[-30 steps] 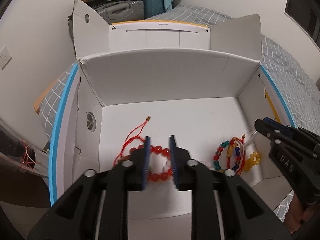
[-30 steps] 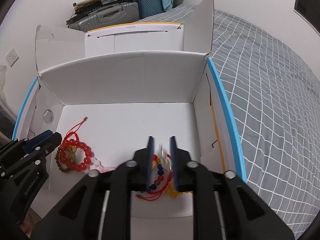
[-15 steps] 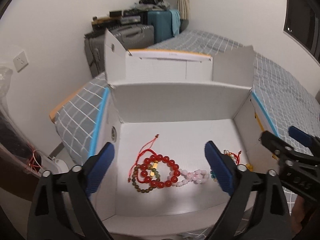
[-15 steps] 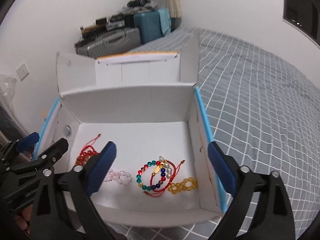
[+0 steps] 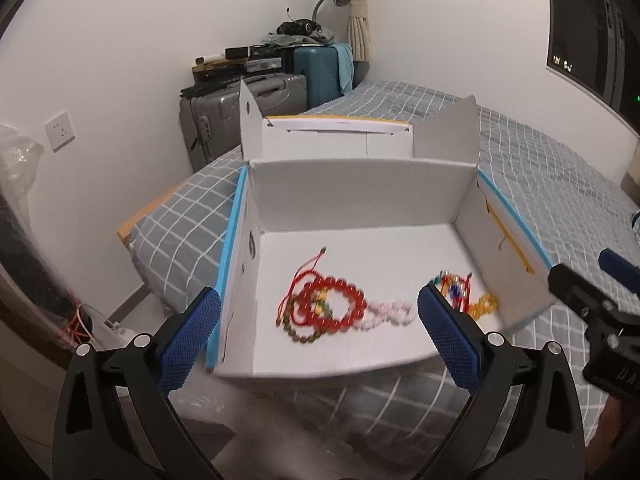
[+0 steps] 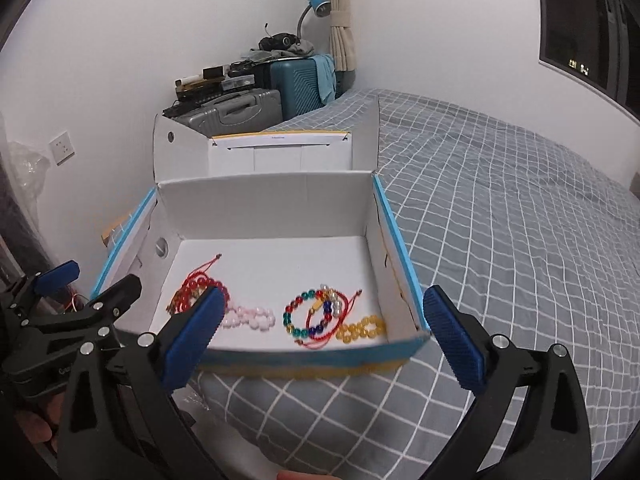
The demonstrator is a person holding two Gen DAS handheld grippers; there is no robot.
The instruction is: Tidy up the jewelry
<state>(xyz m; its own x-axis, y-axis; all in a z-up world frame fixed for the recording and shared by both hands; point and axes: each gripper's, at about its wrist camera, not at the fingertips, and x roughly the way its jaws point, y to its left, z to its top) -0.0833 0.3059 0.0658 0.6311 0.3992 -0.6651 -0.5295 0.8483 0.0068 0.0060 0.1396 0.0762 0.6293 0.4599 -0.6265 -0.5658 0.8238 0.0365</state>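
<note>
Both the left gripper [image 5: 320, 334] and right gripper [image 6: 326, 334] now gape wide and empty, pulled back from the bracelets [image 6: 320, 316] left in the white box [image 6: 264, 196].

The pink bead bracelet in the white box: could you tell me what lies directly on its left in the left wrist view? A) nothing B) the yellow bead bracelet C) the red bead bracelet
C: the pink bead bracelet trails rightward from the red bead bracelet.
</note>
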